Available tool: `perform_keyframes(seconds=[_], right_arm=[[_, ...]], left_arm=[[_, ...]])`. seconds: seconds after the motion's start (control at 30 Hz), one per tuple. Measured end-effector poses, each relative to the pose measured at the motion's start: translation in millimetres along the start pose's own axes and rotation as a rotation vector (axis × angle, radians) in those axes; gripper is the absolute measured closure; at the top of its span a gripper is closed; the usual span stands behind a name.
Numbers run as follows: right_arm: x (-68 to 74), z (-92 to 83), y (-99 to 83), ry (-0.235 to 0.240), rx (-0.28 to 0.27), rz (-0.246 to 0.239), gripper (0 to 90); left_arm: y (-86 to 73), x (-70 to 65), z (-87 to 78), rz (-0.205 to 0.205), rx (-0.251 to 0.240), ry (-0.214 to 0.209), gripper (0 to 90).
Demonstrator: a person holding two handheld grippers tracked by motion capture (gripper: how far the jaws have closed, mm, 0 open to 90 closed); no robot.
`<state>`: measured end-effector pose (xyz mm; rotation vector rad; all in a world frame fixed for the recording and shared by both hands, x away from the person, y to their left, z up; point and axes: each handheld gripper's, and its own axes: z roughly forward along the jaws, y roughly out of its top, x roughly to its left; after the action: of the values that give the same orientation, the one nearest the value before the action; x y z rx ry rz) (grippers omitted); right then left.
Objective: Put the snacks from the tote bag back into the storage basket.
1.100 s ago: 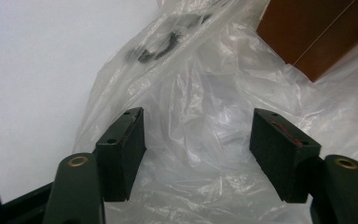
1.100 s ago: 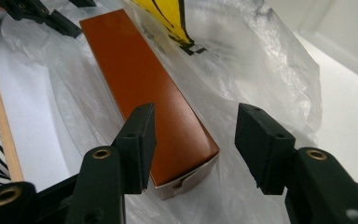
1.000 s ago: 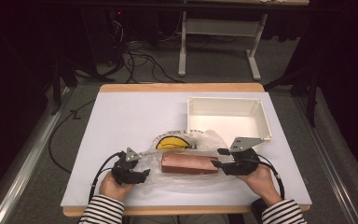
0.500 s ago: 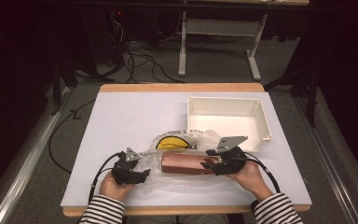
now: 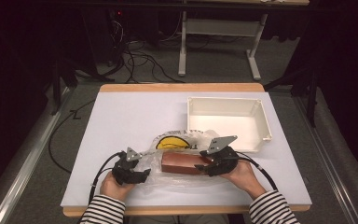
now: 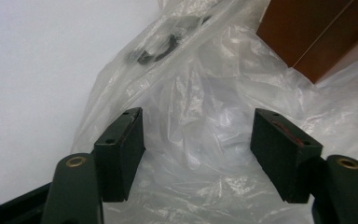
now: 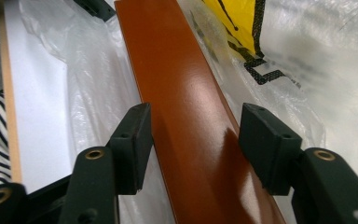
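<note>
Reddish-brown wooden block (image 5: 182, 163), half in its clear plastic bag (image 5: 168, 179), now sits between our right tongs (image 7: 193, 140), which have moved in, jaws parted, not yet pinching. Our left tongs (image 6: 198, 149) stay wide open over the bag, so pulling the block free looks next.

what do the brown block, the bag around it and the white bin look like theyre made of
Brown block: hard with a glossy reddish-brown finish, judging by its sharp highlights; painted or lacquered wood, or plastic, can't tell which. Bag: thin clear plastic film, crinkled and see-through, with a yellow print. White bin: looks like rigid matte plastic, with a moulded rim.
</note>
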<state>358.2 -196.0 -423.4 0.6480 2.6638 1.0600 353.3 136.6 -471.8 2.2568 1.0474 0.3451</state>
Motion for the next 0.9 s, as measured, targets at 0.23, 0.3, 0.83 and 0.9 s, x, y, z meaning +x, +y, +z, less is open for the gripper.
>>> perform_keyframes(seconds=[0.23,0.3,0.83,0.9], right_arm=[[-1.3,-0.2,-0.4,-0.007,0.009,-0.015,40.4],[-1.3,0.7,-0.5,-0.011,0.013,-0.017,38.5],[-2.3,13.2,-2.9,0.029,0.089,-0.034,35.1],[-2.7,17.6,-3.9,0.038,0.116,-0.044,35.1]], left_arm=[[0.0,0.0,0.0,0.0,0.0,0.0,35.4],[0.0,-0.2,0.1,-0.003,0.0,0.0,35.3],[-0.1,-0.2,0.1,0.0,-0.001,0.0,35.2],[-0.1,-0.2,0.2,-0.001,-0.001,0.0,35.2]])
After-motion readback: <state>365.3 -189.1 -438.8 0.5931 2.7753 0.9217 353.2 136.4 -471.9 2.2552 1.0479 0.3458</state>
